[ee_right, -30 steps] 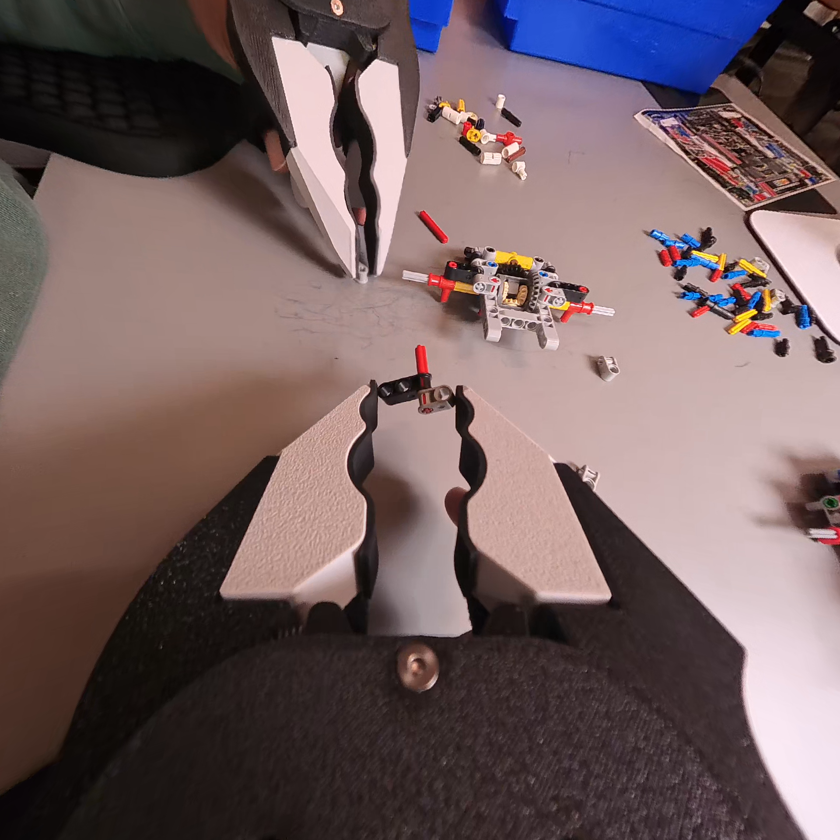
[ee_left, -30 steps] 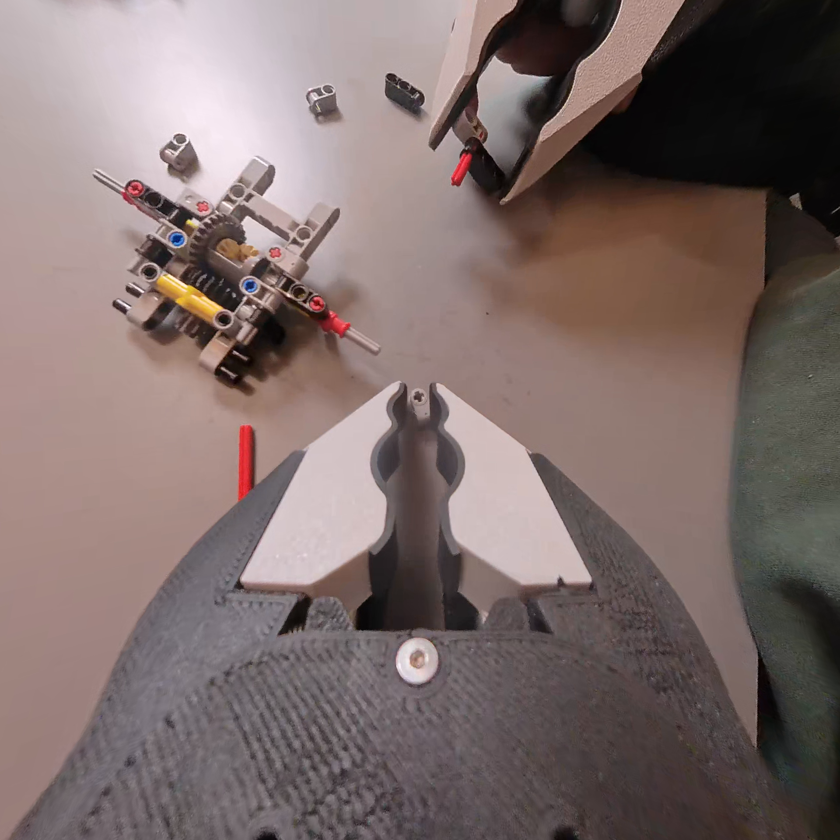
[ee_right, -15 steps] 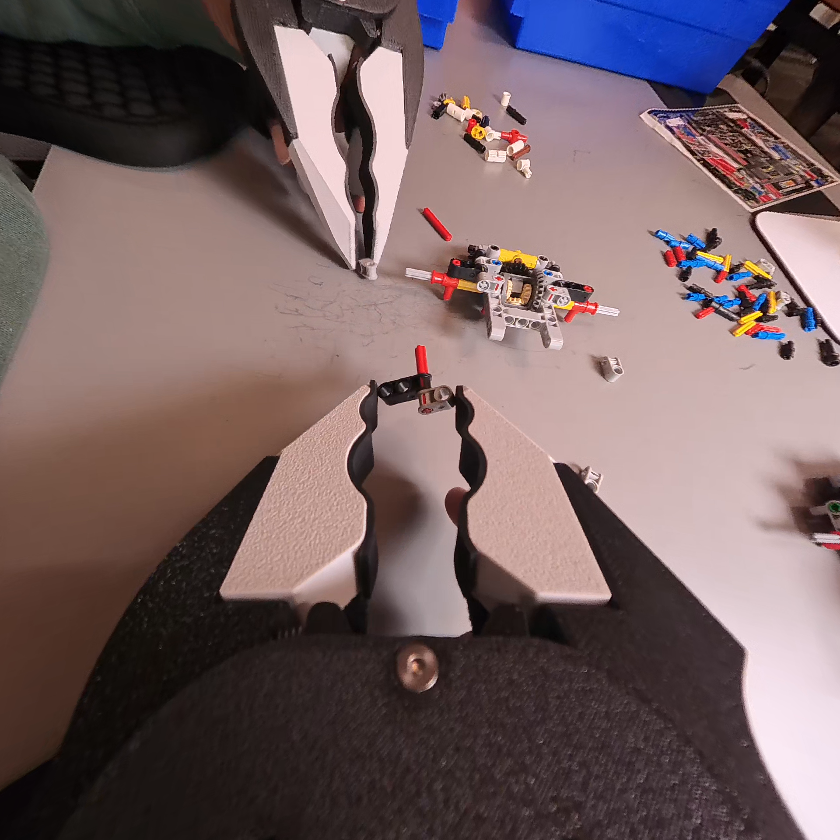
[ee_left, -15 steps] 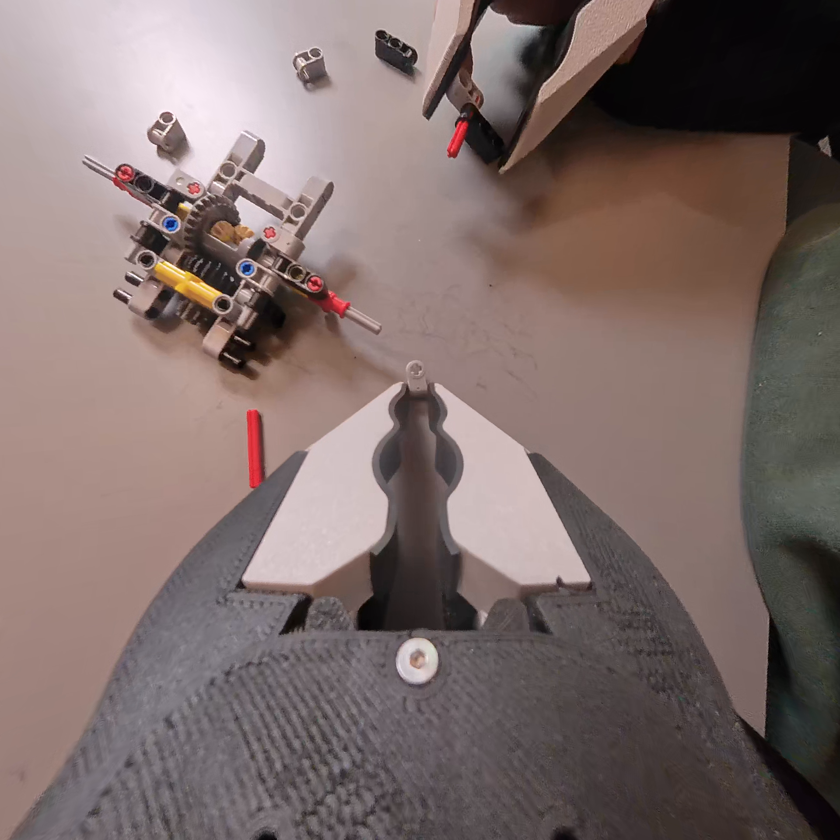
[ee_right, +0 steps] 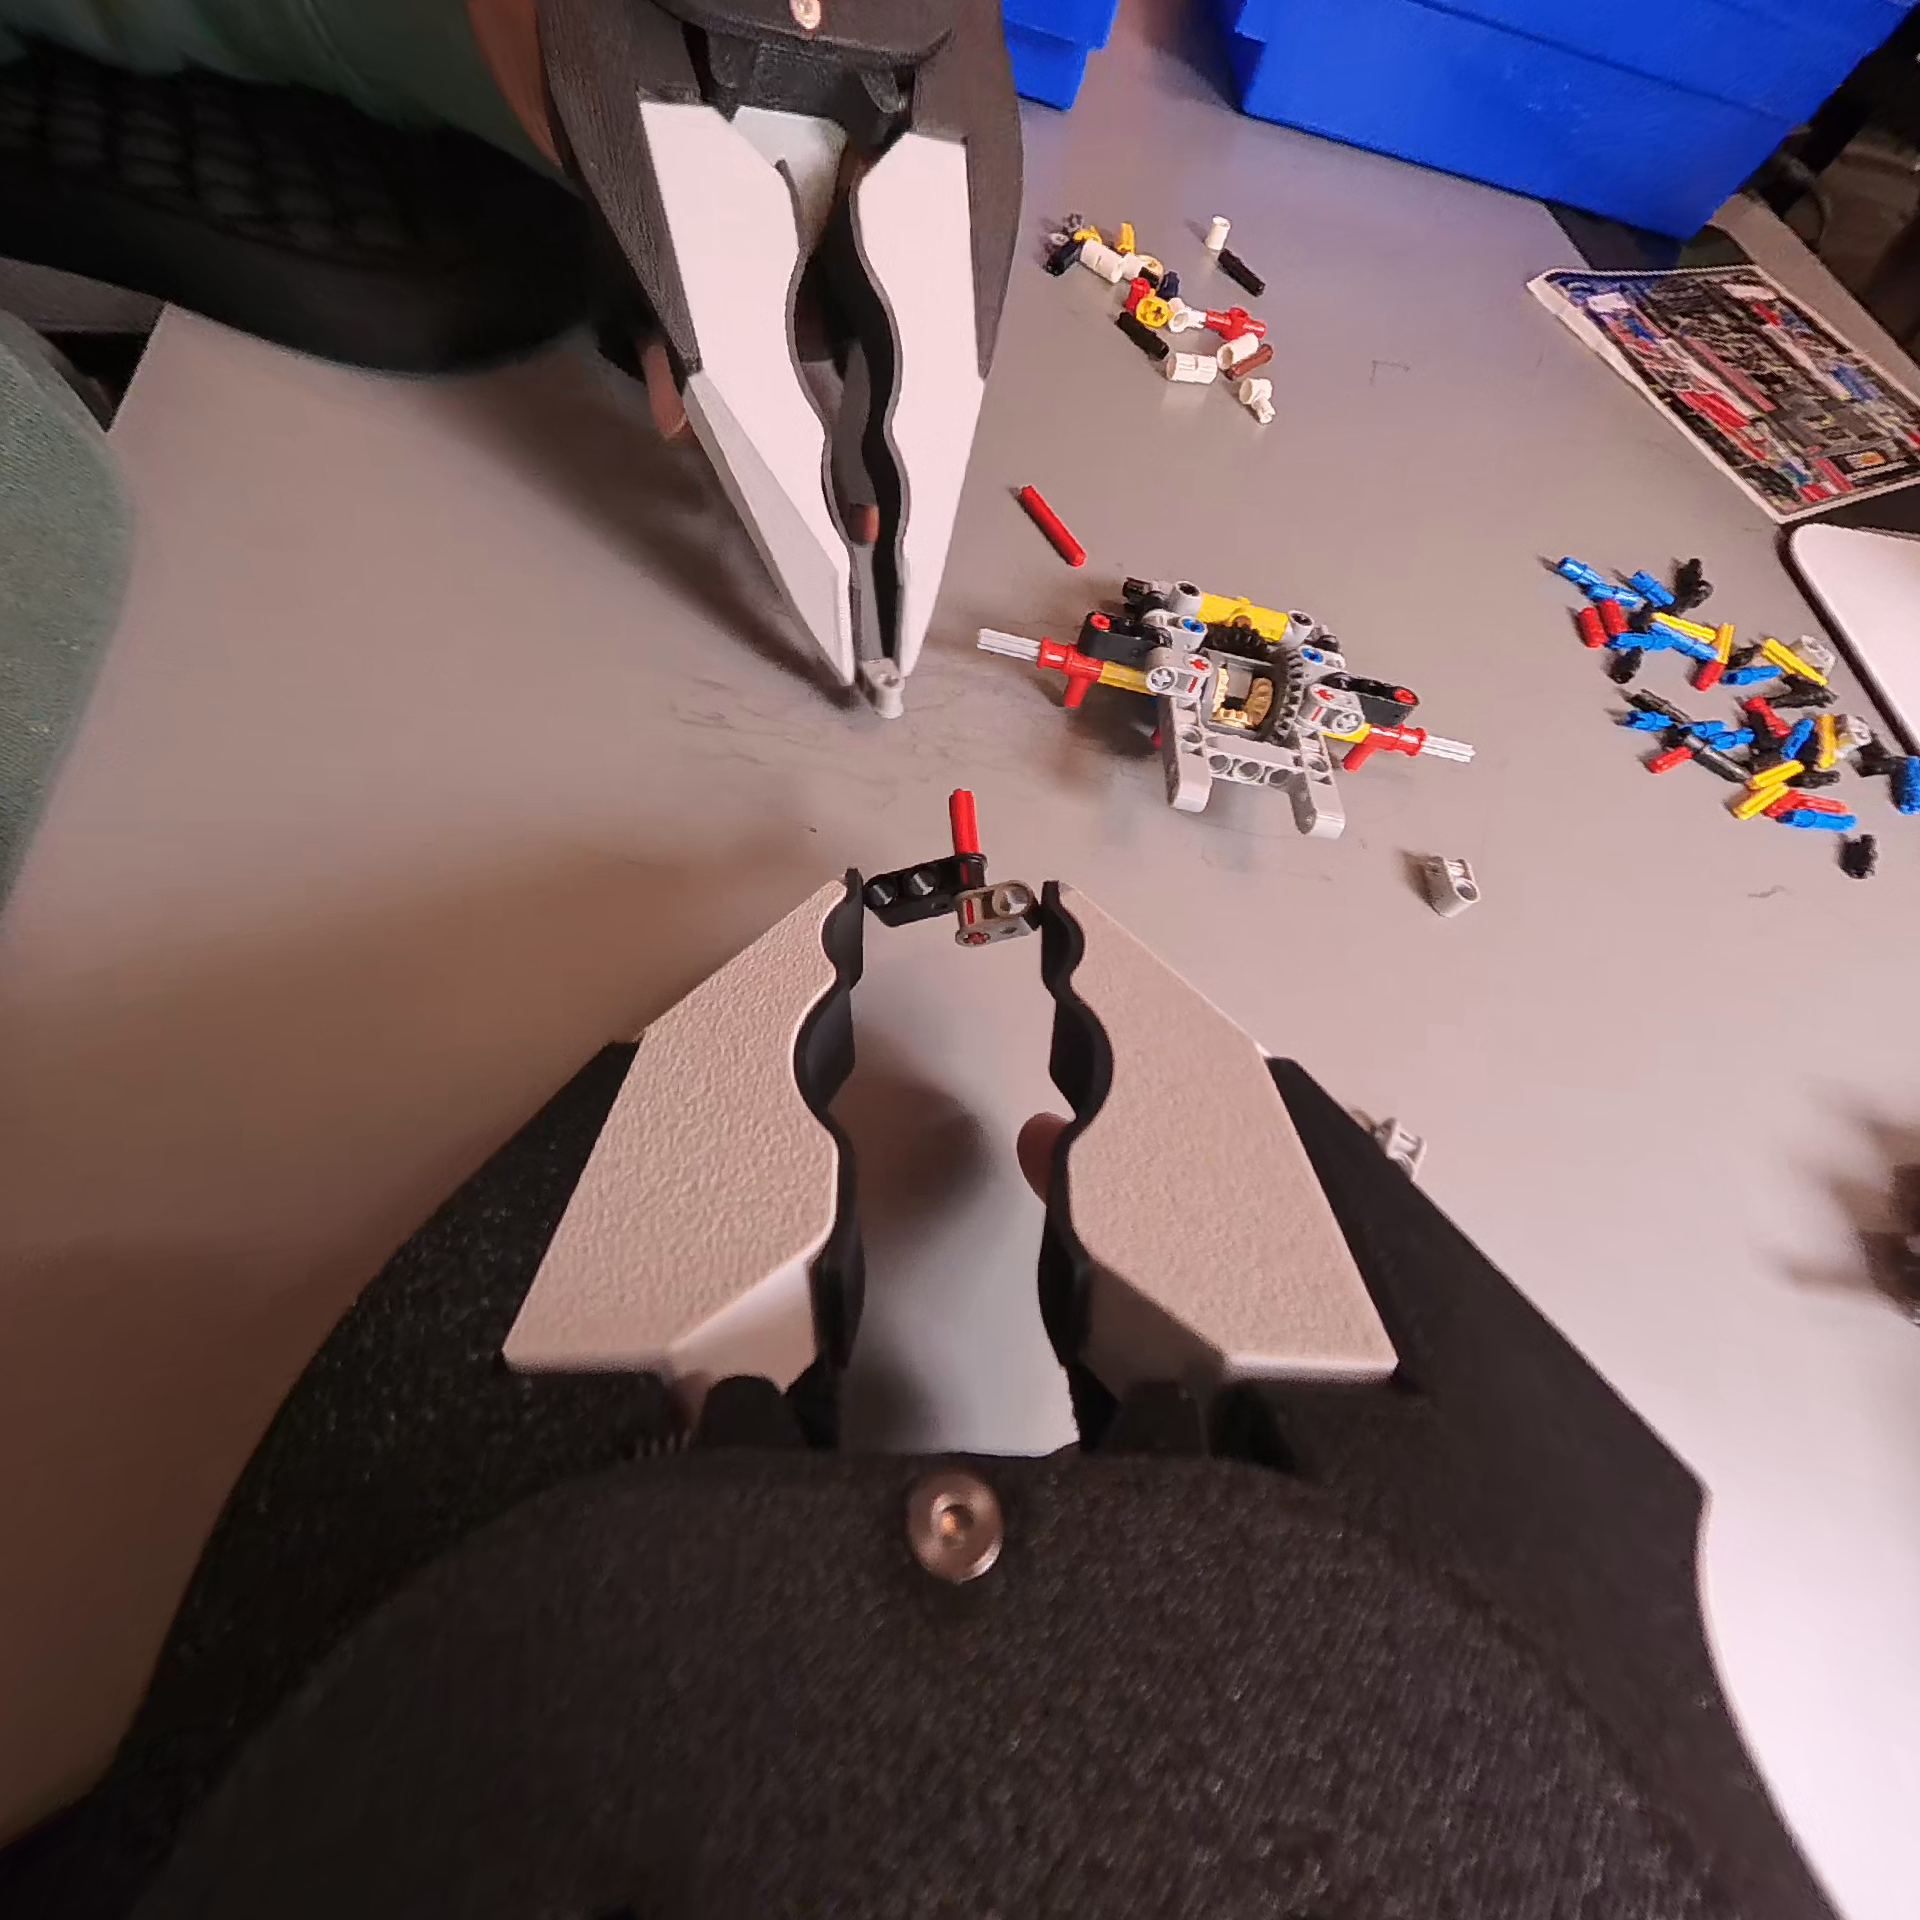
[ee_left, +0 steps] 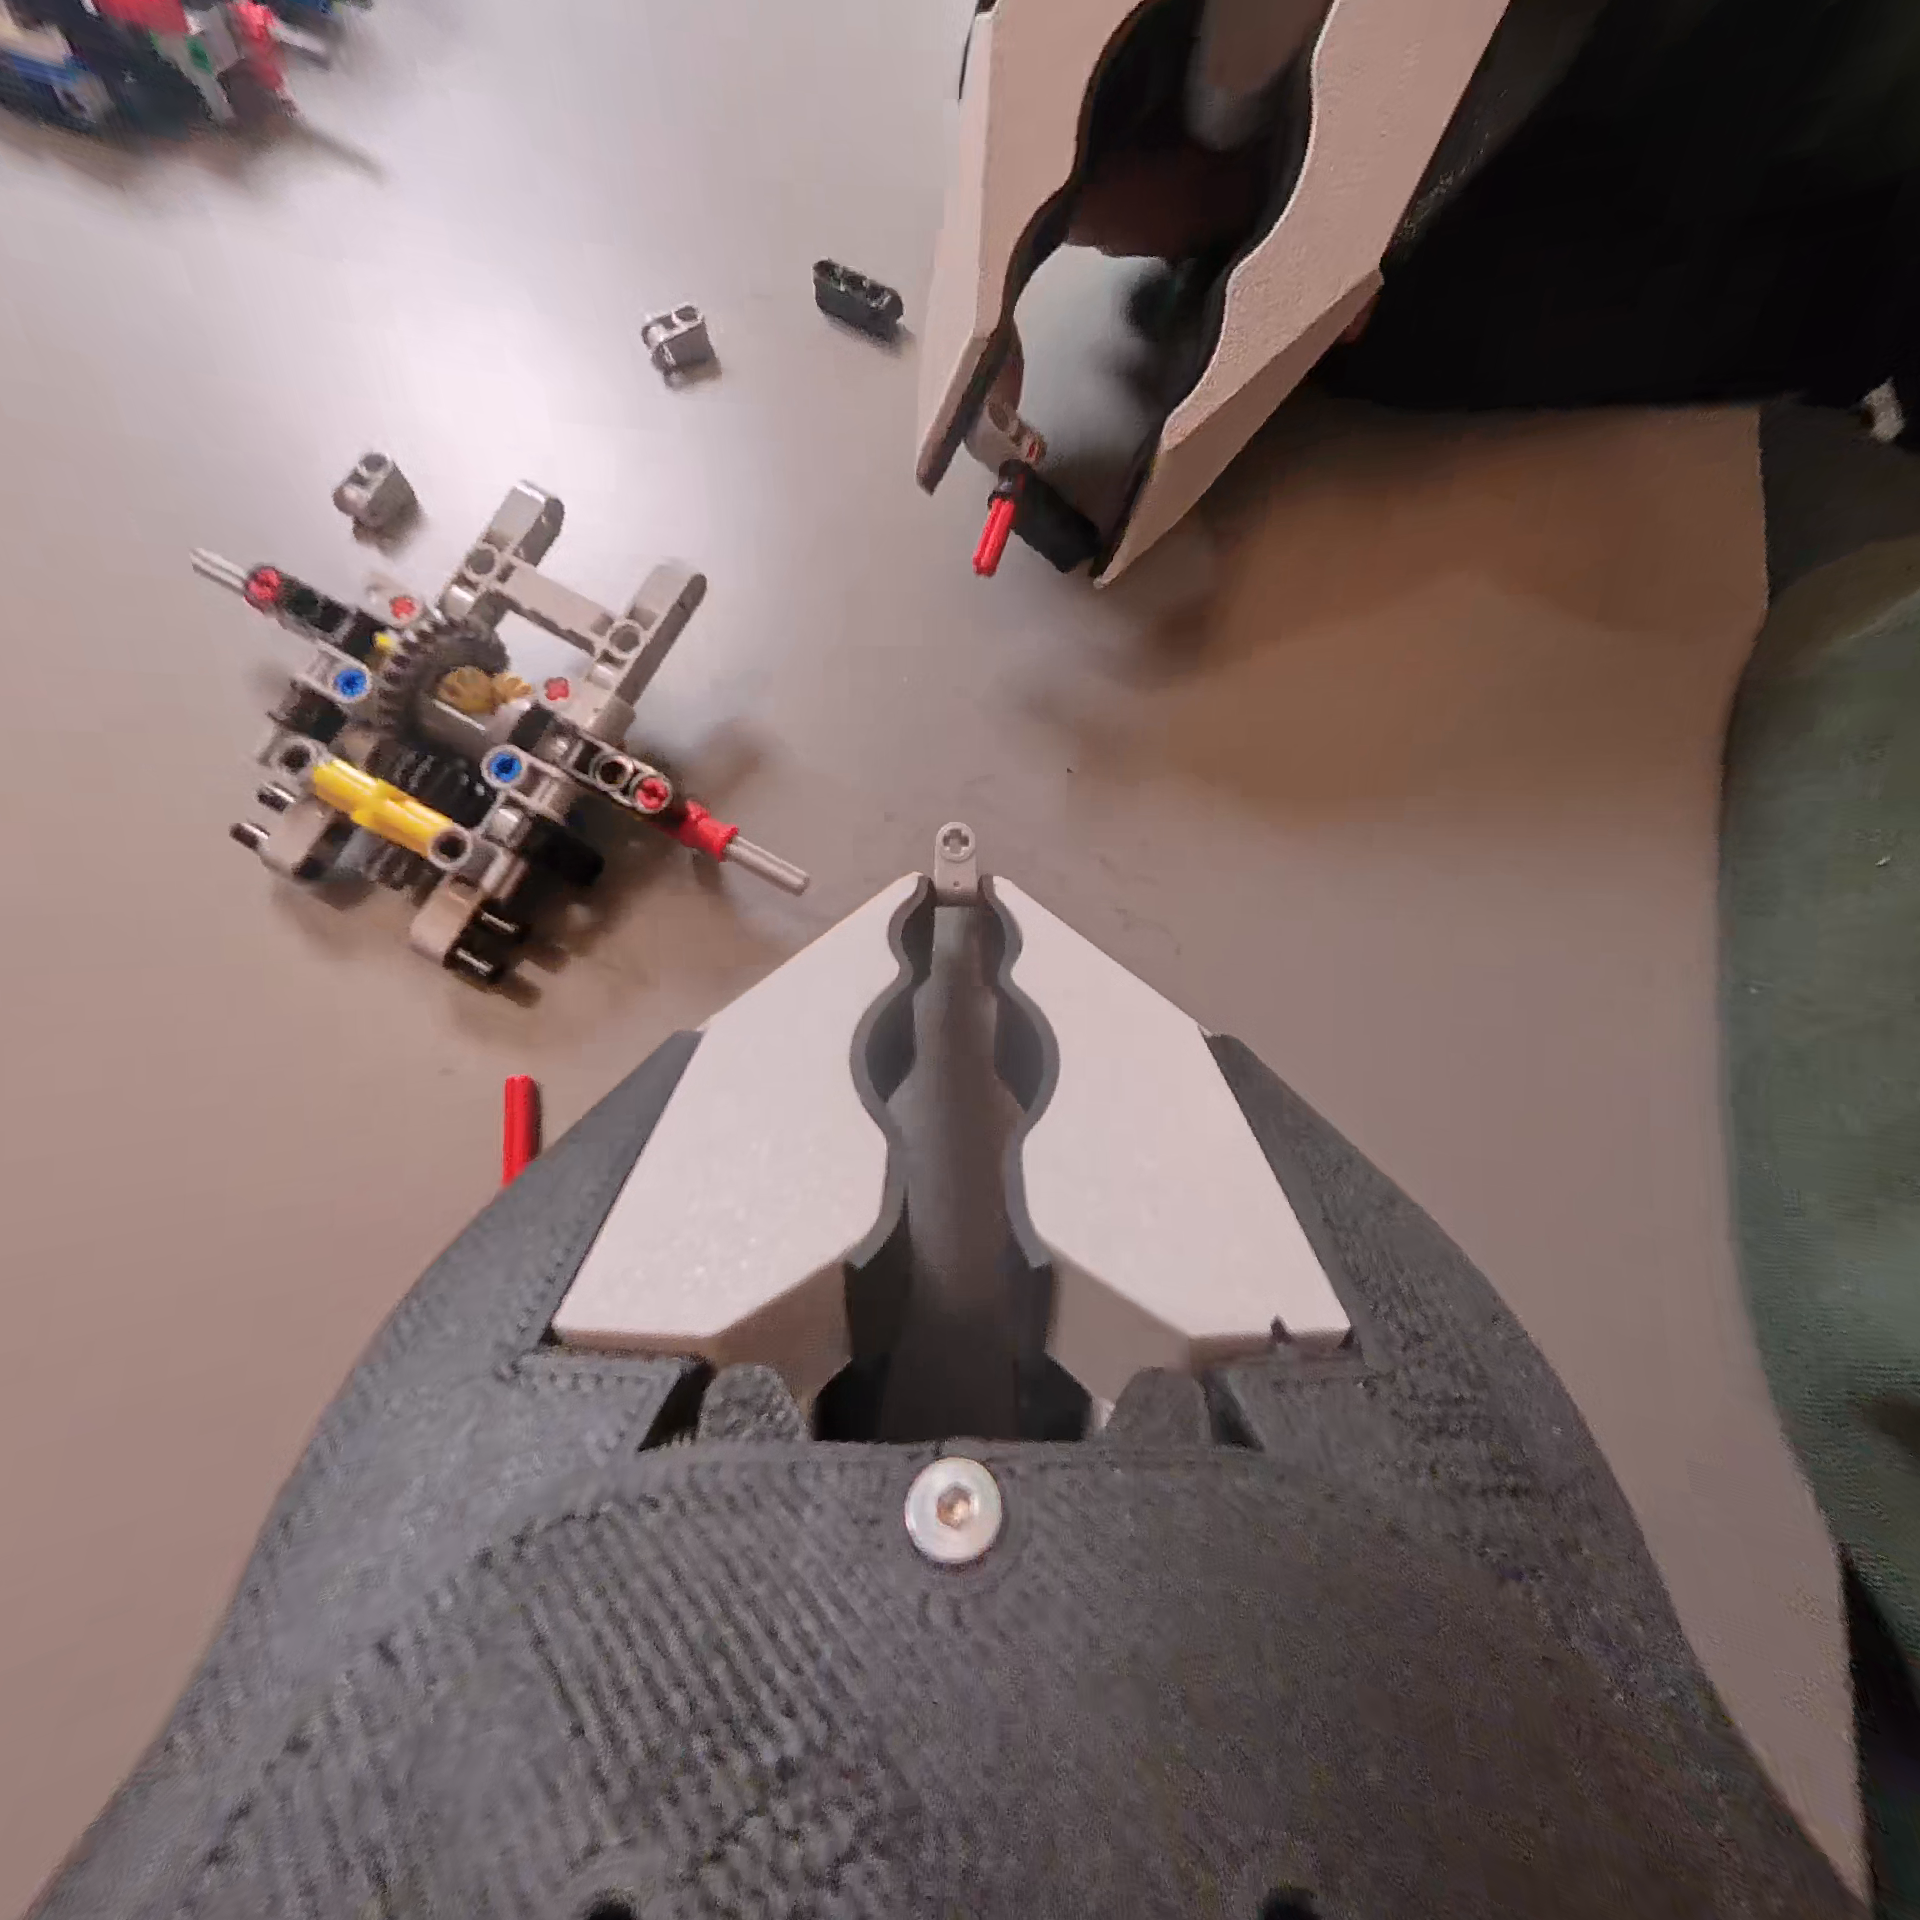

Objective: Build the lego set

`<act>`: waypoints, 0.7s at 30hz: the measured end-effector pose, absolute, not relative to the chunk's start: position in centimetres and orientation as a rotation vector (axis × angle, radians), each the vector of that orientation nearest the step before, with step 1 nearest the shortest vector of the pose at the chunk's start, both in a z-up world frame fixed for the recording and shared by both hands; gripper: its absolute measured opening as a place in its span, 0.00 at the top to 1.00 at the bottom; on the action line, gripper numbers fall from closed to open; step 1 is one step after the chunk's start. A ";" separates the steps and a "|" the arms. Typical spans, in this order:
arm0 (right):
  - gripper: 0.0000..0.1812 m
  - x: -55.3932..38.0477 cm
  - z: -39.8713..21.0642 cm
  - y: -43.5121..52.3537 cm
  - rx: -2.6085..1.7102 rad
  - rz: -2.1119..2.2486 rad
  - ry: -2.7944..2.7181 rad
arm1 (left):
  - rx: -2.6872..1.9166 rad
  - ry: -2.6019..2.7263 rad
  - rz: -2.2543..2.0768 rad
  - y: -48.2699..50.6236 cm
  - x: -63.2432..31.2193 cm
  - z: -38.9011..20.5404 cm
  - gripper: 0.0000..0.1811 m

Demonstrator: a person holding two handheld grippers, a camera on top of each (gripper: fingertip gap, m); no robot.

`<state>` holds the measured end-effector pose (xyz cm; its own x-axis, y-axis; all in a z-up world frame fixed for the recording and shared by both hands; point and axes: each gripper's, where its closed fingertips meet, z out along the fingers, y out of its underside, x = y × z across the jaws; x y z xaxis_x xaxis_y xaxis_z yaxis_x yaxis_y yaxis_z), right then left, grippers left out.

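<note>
My left gripper (ee_left: 956,891) is shut on a small grey connector (ee_left: 956,850) that sticks out past its tips. It also shows in the right wrist view (ee_right: 878,670), tips down close to the table. My right gripper (ee_right: 951,902) is shut on a small sub-assembly (ee_right: 940,896): a black beam, a grey connector and a red pin pointing forward. It shows in the left wrist view (ee_left: 1029,520) at the upper right. The partly built gear assembly (ee_left: 457,727) lies on the table, to the right in the right wrist view (ee_right: 1236,696).
A loose red axle (ee_right: 1051,525) lies near the assembly. Piles of small parts (ee_right: 1164,312) (ee_right: 1745,717), a booklet (ee_right: 1745,374), blue bins (ee_right: 1507,94) and a white tray (ee_right: 1860,613) sit farther back and right. Loose grey connectors (ee_left: 374,488) (ee_left: 681,338) and a black piece (ee_left: 857,296) lie nearby.
The grey connector now sticks out farther from my left gripper's tips. The left gripper has drawn a little closer to the right one. The right gripper has held still.
</note>
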<state>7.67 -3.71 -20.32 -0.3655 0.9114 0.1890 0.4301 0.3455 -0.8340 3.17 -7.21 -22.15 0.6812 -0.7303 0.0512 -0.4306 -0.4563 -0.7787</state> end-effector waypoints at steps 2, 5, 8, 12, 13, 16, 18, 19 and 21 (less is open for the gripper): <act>0.82 7.6 -20.4 -3.9 -1.165 0.920 -1.953 | -2.037 0.978 -0.427 -7.1 3.4 -21.9 0.97; 0.82 7.7 -20.5 -3.9 -1.159 0.915 -1.960 | -1.964 1.084 -0.368 -7.3 3.6 -21.9 0.97; 0.82 7.7 -20.4 -4.0 -1.151 0.913 -1.959 | -1.929 1.102 -0.402 -7.7 3.6 -21.6 0.95; 0.82 7.8 -20.5 -4.0 -1.143 0.901 -1.963 | -1.934 1.074 -0.446 -7.9 3.1 -21.1 0.94; 0.82 7.8 -20.5 -4.0 -1.142 0.897 -1.966 | -1.956 1.067 -0.442 -7.9 2.8 -21.3 0.94; 0.82 7.7 -20.6 -4.0 -1.143 0.890 -1.971 | -1.996 1.074 -0.480 -8.3 3.2 -21.7 0.91; 0.82 7.7 -20.7 -4.0 -1.145 0.888 -1.972 | -1.999 1.097 -0.493 -8.5 3.7 -21.8 0.90; 0.82 7.7 -20.7 -4.0 -1.144 0.887 -1.972 | -2.001 1.107 -0.487 -8.5 3.8 -22.0 0.89; 0.82 7.7 -20.7 -4.0 -1.142 0.884 -1.972 | -2.002 1.119 -0.483 -8.5 4.0 -22.2 0.89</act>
<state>7.74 -4.03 -20.68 -0.3810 0.8981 0.2195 0.4341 0.3834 -0.8152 3.97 -8.52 -22.17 0.5406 -0.8402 -0.0427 -0.5452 -0.3113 -0.7783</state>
